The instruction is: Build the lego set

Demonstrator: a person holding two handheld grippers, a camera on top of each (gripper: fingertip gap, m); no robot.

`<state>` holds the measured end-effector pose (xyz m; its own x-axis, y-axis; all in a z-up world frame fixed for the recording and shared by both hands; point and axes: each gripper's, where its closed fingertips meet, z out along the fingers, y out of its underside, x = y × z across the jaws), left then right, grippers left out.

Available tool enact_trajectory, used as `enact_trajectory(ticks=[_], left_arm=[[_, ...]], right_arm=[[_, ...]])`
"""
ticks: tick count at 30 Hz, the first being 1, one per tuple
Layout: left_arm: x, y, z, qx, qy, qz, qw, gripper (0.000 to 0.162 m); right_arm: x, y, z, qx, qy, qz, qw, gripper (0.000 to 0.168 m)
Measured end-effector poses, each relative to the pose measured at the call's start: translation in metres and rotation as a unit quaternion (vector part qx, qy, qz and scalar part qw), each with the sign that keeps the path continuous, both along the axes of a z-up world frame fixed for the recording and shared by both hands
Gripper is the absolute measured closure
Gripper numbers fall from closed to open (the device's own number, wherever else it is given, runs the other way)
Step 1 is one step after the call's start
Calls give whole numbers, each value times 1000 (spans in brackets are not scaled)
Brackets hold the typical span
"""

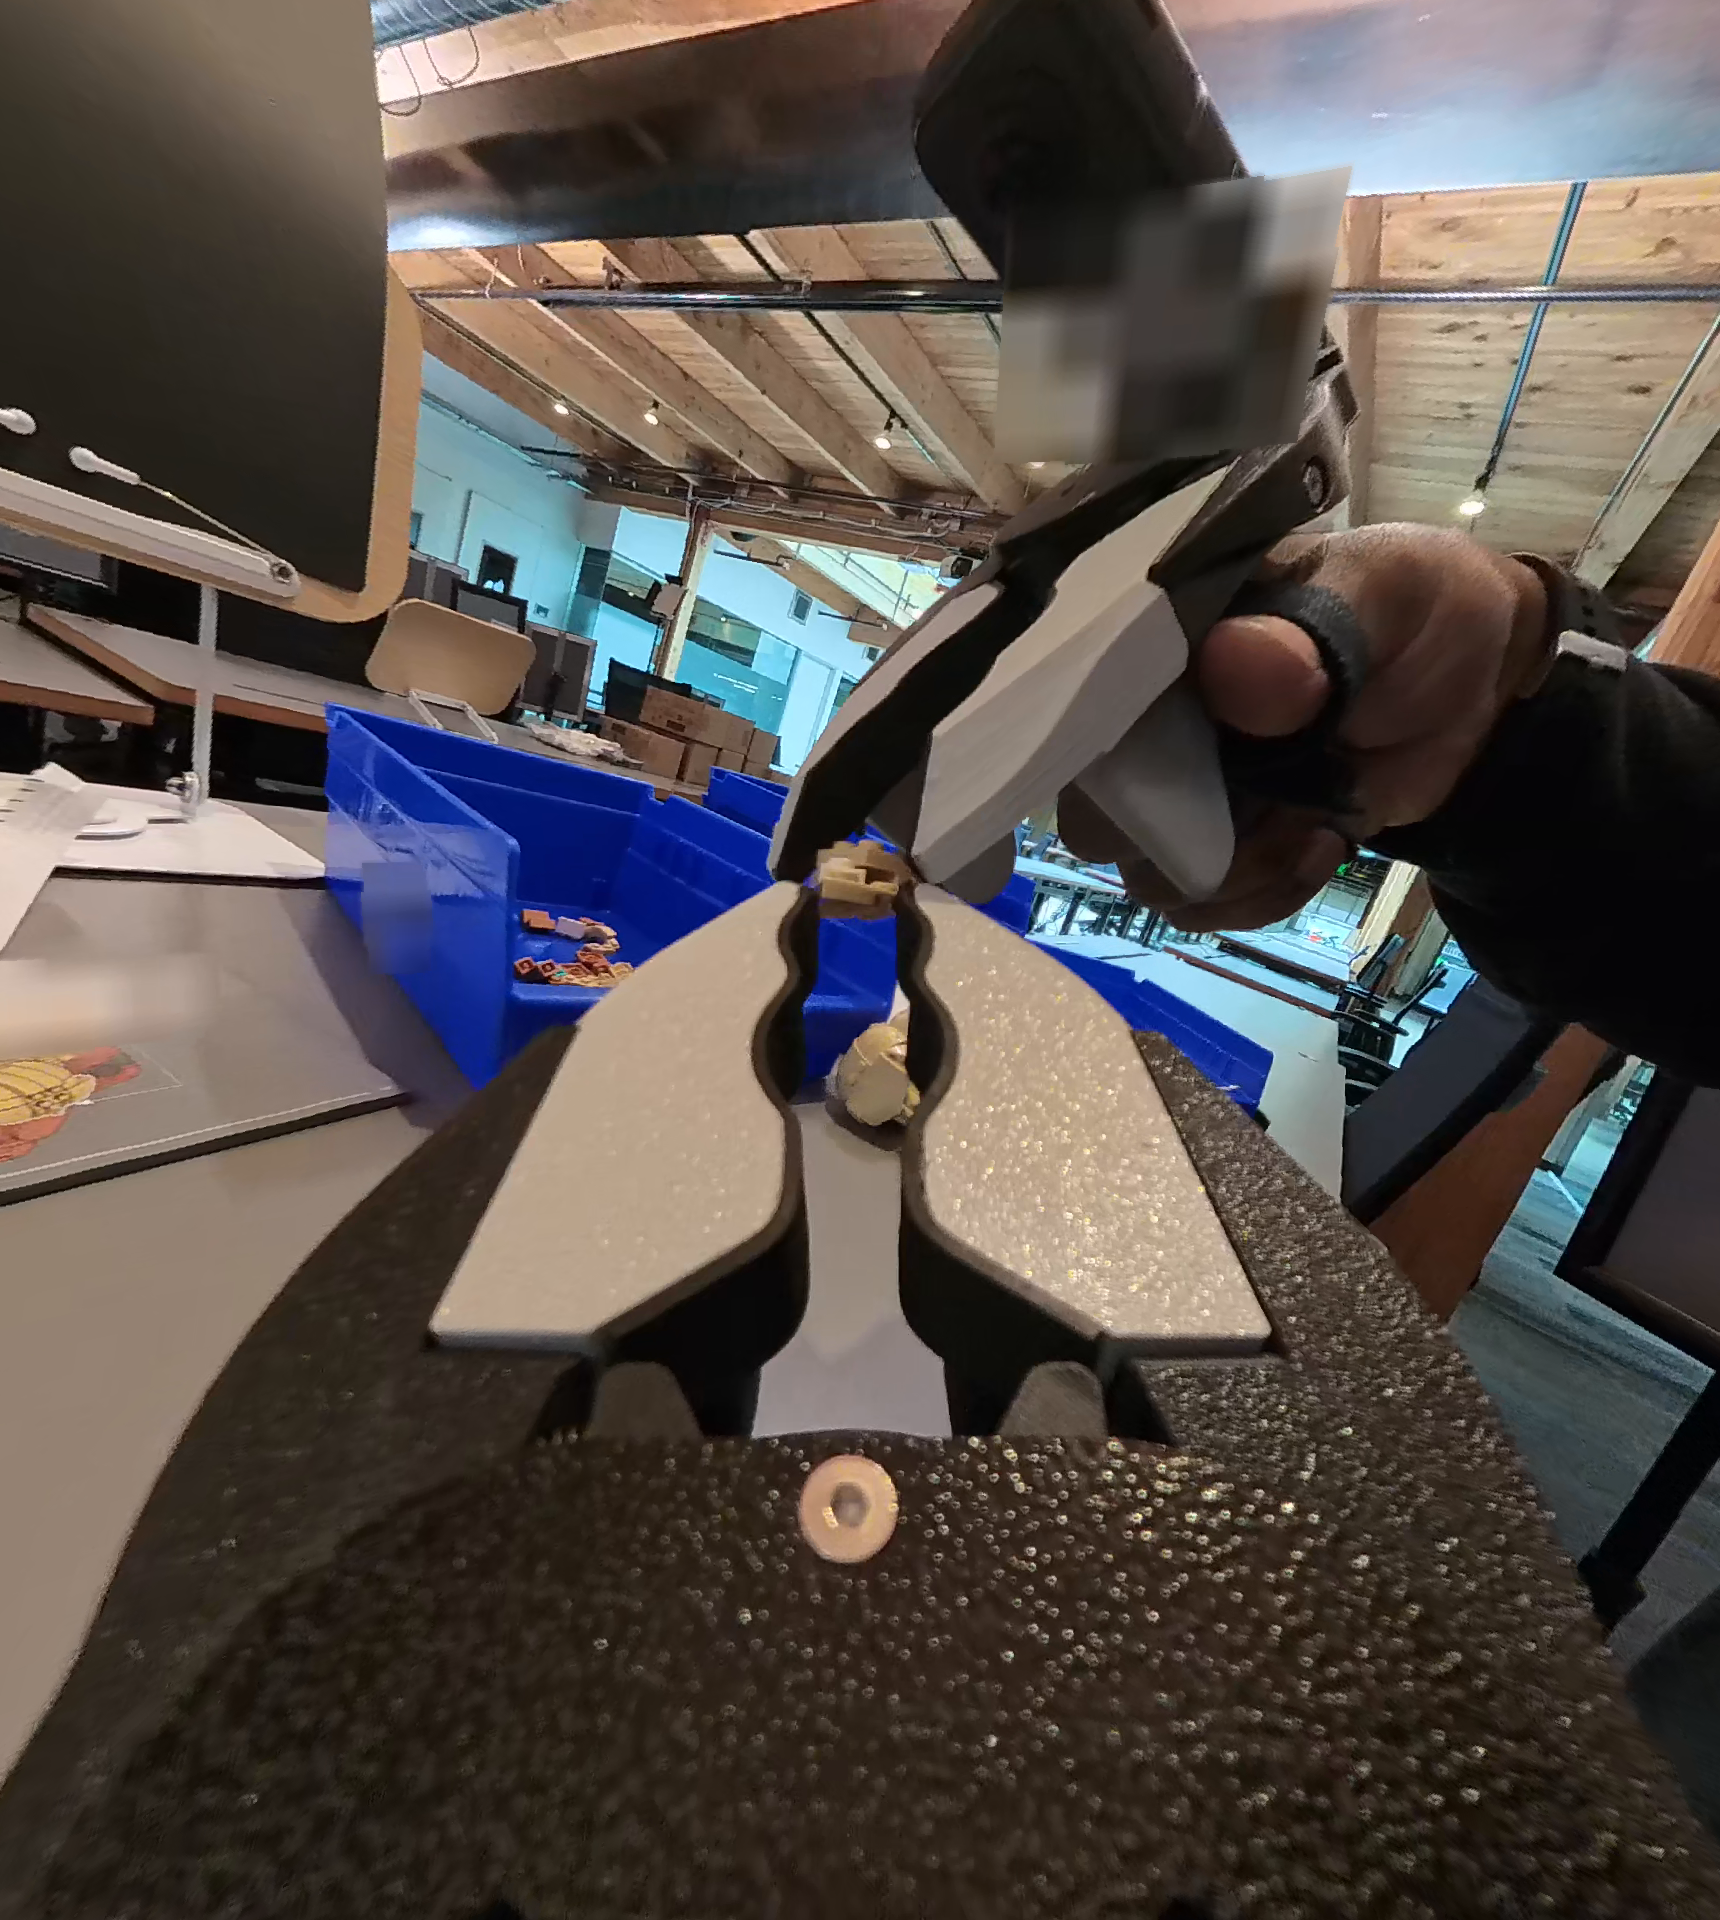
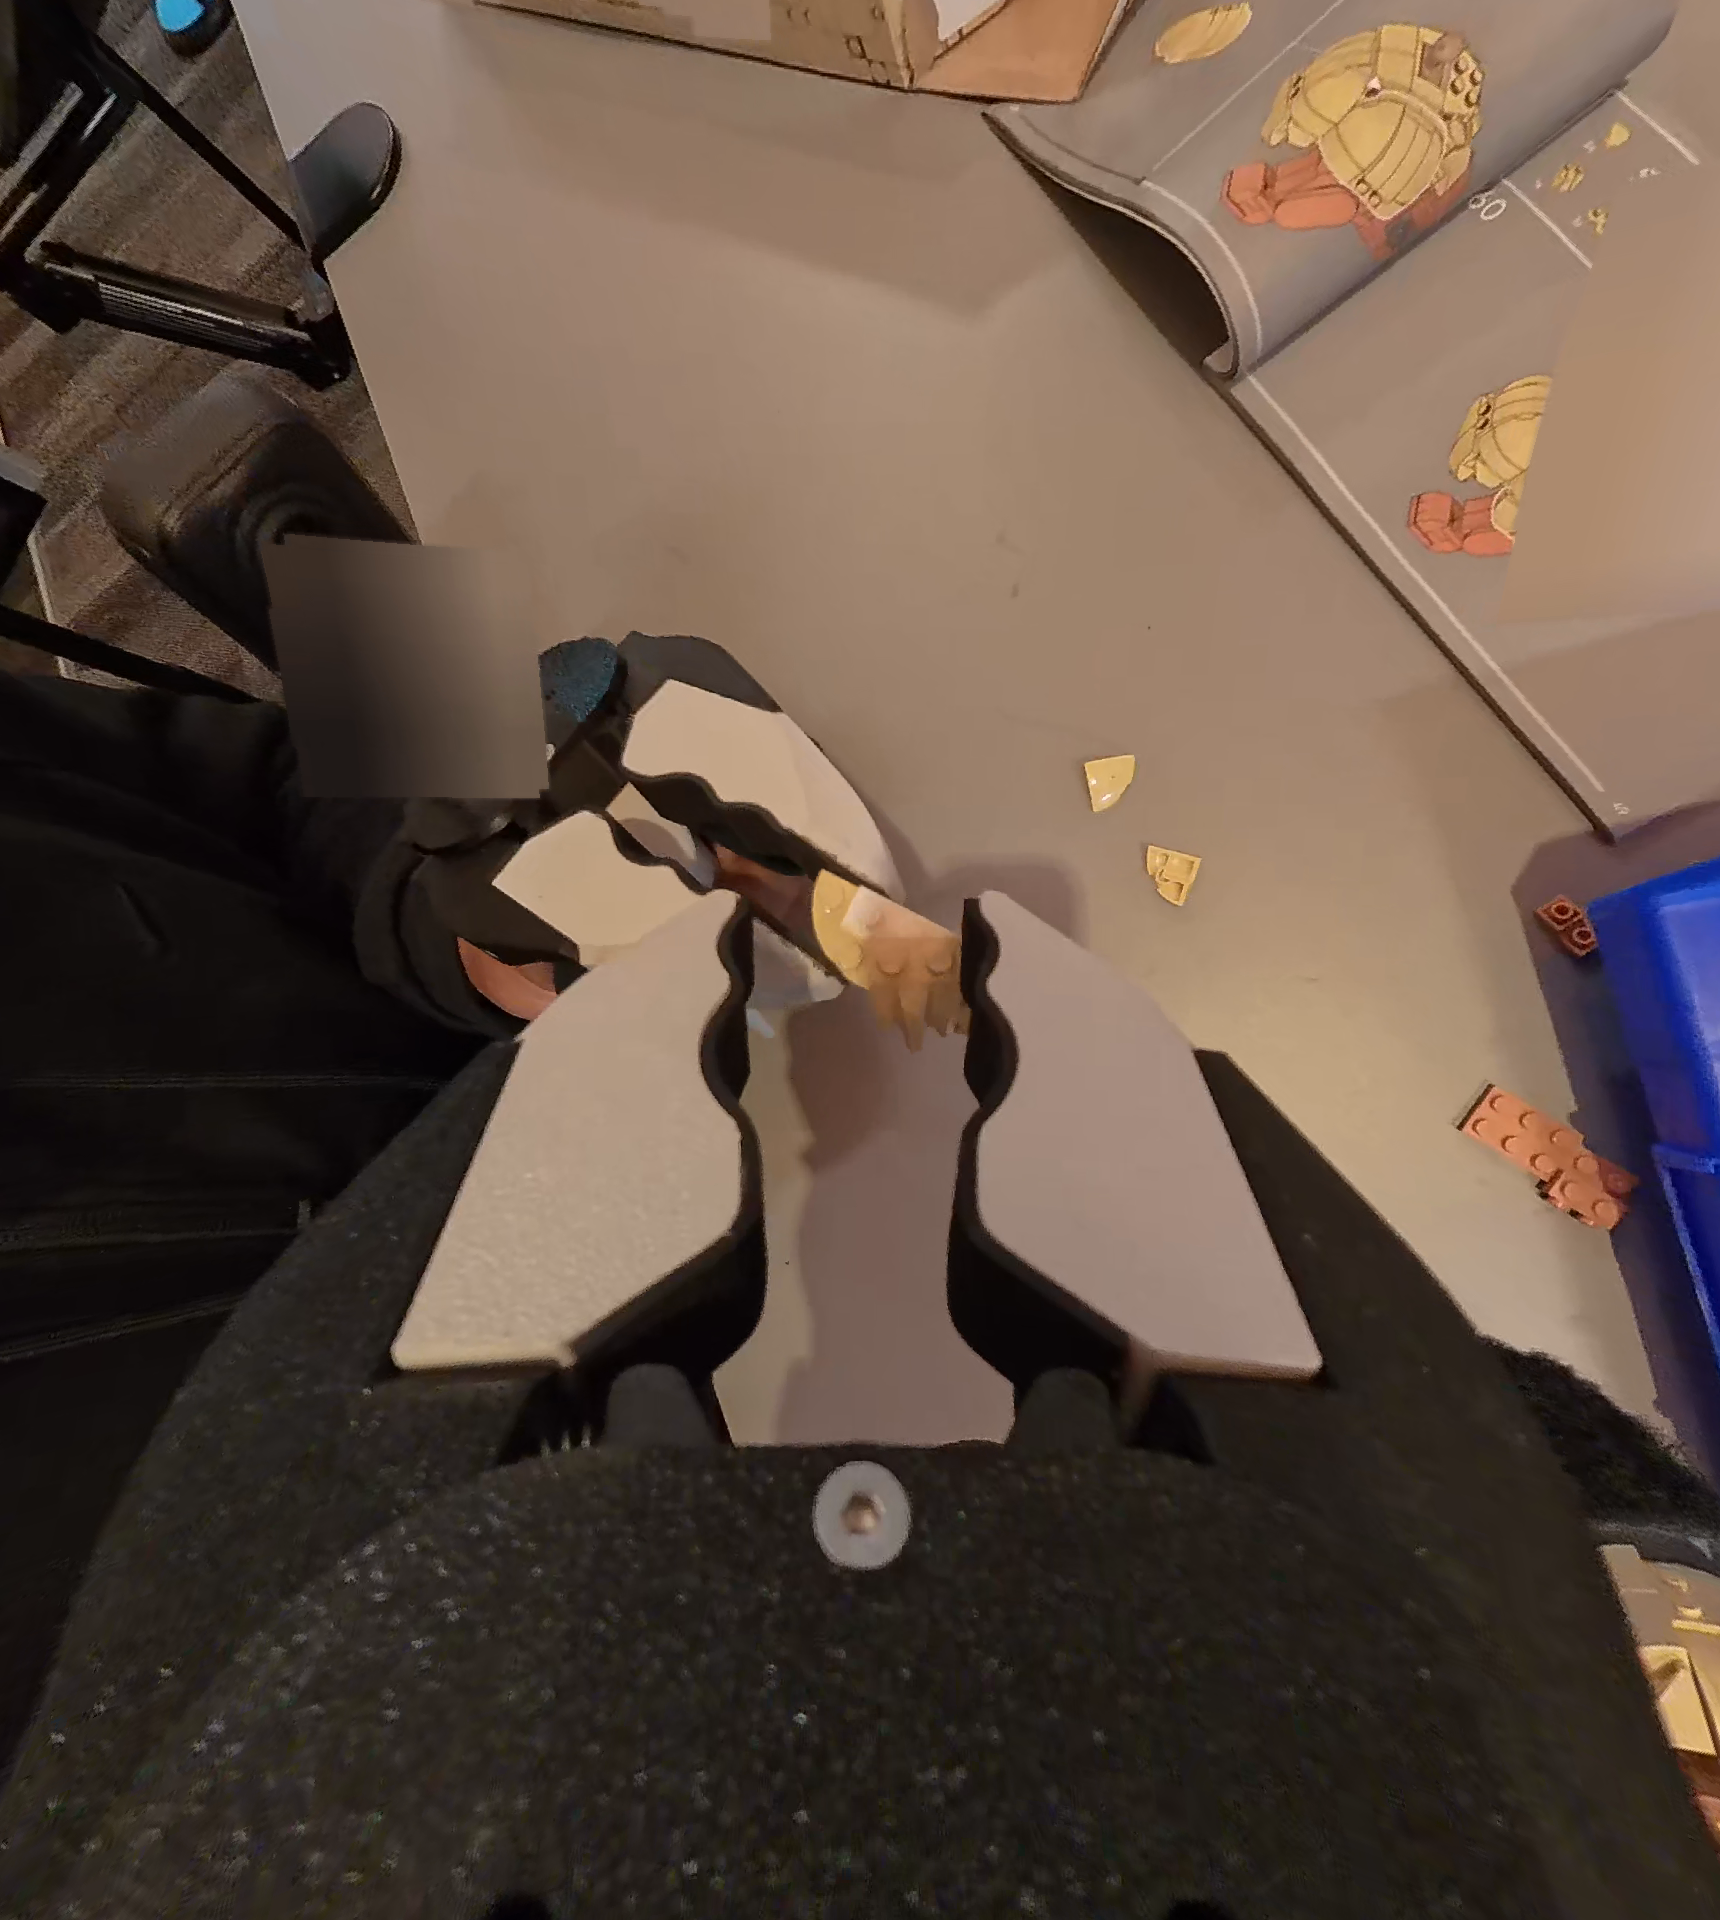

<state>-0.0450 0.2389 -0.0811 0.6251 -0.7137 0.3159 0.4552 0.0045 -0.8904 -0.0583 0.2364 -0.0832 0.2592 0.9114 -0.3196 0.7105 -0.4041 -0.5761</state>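
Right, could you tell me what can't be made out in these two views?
- Left wrist view: how the right gripper meets the tan lego assembly; its own fingers hide the contact.
- Right wrist view: the assembly is motion-blurred.
- Right wrist view: blue bin is cut off by the right edge.
- Right wrist view: mosaic covers the left gripper body.

Each gripper, left gripper (image 1: 856, 896) and right gripper (image 2: 856, 940), has two pale grey fingers (image 1: 648, 1122) with wavy black inner edges, set in a rough, speckled black body fastened by one silver screw (image 1: 848, 1507) (washer around it). The person wears a black long sleeve (image 1: 1645, 831) and a dark wrist strap (image 1: 1573, 613)
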Motion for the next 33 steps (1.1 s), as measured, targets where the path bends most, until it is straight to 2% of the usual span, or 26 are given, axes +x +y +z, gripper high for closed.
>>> enact_trajectory(ticks=[6, 13, 16, 19, 21, 27, 30, 33], left_arm=[[-1, -1, 2, 3, -13, -7, 1000, 148], [-2, -2, 2, 4, -19, -10, 1000, 148], [-3, -2, 2, 4, -22, -11, 1000, 148], [-4, -2, 3, 3, -28, -16, 999, 149], [-4, -2, 3, 2, -31, -21, 999, 148], [-5, -1, 3, -5, -34, -36, 999, 148], [-4, 1, 2, -9, -27, -42, 999, 148], [-6, 4, 3, -11, -23, -47, 999, 148]], right_arm=[[-5, -3, 4, 3, 8, 7, 1000, 130], [-6, 7, 27, 35, 44, -1, 998, 129], [5, 18, 35, 79, 53, -4, 995, 129], [24, 25, 36, 175, 49, 29, 983, 130], [38, 30, 33, 279, 41, 70, 957, 130], [52, 17, 6, 521, 26, 177, 834, 134], [42, 13, 6, 613, 66, 174, 768, 131], [36, 17, 14, 663, 113, 137, 728, 127]])
